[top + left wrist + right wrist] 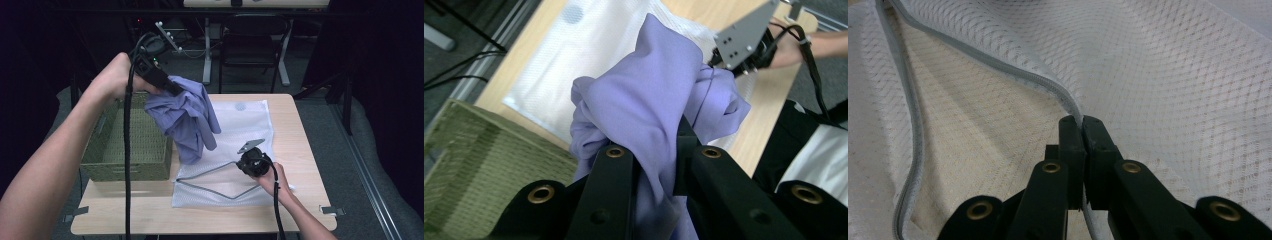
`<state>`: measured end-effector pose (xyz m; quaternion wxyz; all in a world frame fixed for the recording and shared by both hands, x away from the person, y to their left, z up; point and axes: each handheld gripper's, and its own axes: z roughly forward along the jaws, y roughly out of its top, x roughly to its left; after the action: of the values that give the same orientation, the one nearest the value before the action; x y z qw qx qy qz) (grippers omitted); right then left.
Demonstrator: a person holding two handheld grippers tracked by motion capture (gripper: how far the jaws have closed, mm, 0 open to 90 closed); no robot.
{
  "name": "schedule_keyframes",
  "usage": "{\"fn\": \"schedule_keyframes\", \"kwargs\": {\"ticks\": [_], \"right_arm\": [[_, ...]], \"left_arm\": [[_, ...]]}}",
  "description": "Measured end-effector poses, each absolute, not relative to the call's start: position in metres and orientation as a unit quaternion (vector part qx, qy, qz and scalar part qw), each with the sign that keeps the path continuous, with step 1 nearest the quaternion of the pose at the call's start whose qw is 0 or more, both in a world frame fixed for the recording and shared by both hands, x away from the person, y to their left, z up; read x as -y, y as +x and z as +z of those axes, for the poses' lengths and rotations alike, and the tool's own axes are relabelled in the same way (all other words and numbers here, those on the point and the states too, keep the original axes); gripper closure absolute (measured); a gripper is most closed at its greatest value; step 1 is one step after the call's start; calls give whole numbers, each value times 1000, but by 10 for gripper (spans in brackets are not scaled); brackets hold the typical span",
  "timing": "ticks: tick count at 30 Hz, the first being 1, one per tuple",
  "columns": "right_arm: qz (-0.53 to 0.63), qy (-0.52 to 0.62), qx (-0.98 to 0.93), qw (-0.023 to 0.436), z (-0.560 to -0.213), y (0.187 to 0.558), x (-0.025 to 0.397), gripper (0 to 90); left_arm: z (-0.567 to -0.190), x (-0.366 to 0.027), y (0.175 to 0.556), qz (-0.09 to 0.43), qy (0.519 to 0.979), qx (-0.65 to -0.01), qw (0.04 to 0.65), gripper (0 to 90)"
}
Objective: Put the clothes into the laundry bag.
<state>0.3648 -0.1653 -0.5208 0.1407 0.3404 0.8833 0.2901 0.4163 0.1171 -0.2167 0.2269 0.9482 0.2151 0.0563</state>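
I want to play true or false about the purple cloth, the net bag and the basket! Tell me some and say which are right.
1. The left tongs hold the purple cloth up in the air. True.
2. The right tongs are wide open. False: they pinch the zipper edge of the net bag.
3. The basket is green. True.
4. The net bag is zipped shut. False: its mouth gapes open.

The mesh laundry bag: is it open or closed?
Open: the right gripper lifts the zipper edge of the mesh bag, leaving a gap.
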Motion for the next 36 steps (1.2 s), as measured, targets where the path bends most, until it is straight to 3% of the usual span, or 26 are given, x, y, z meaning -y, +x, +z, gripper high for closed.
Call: {"fn": "schedule_keyframes", "kwargs": {"ticks": [36], "right_arm": [[289, 336, -885, 139, -521, 364, 164, 885]], "left_arm": [[-371, -89, 406, -62, 968, -173, 173, 830]]}}
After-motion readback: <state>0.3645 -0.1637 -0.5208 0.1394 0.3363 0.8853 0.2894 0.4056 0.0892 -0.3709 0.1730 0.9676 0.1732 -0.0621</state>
